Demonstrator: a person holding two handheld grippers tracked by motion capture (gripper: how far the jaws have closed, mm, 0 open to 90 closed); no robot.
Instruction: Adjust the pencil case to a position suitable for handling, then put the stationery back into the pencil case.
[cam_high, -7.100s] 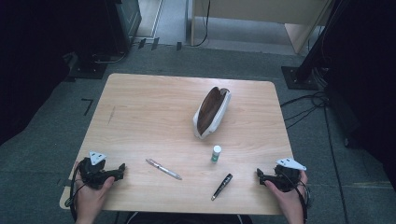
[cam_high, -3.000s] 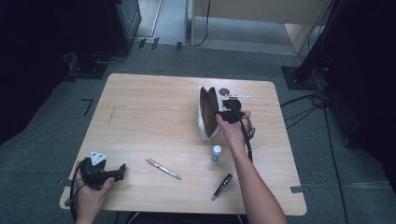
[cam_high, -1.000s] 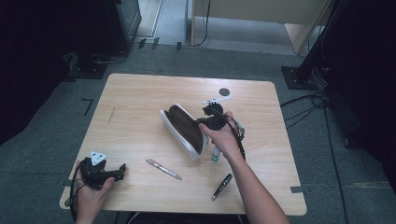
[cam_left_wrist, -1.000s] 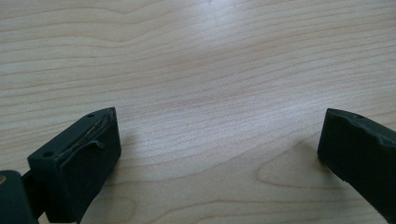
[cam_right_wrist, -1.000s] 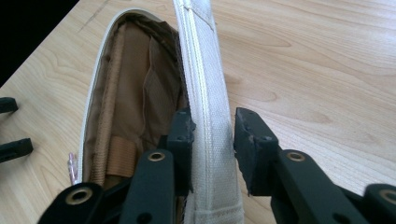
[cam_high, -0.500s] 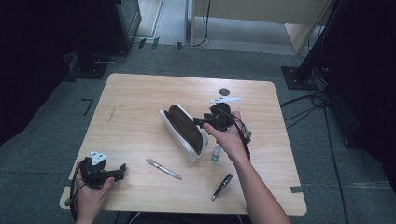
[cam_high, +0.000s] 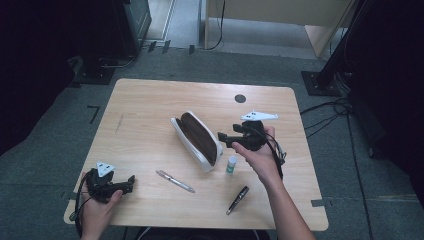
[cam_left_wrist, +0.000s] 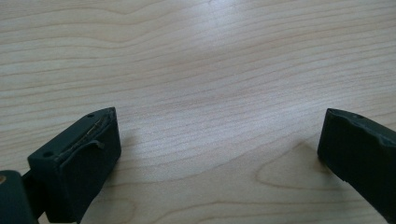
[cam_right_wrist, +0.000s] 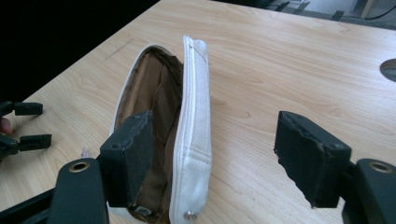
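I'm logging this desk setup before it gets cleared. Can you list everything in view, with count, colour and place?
Pencil case: one, white outside, brown inside, lying open mid-table.
Silver pen: one, silver, near edge of the table, left of the case's near end.
Black pen: one, black, near edge, right of the silver pen.
Small bottle: one, white with green cap, upright by the case's near end.
Table: one, light wood, with a dark round hole near its far edge.
Left gripper: one, black, open, resting at the near left corner.
Right gripper: one, black, jaws just opened, one on each side of the case's wall, not pressing it.
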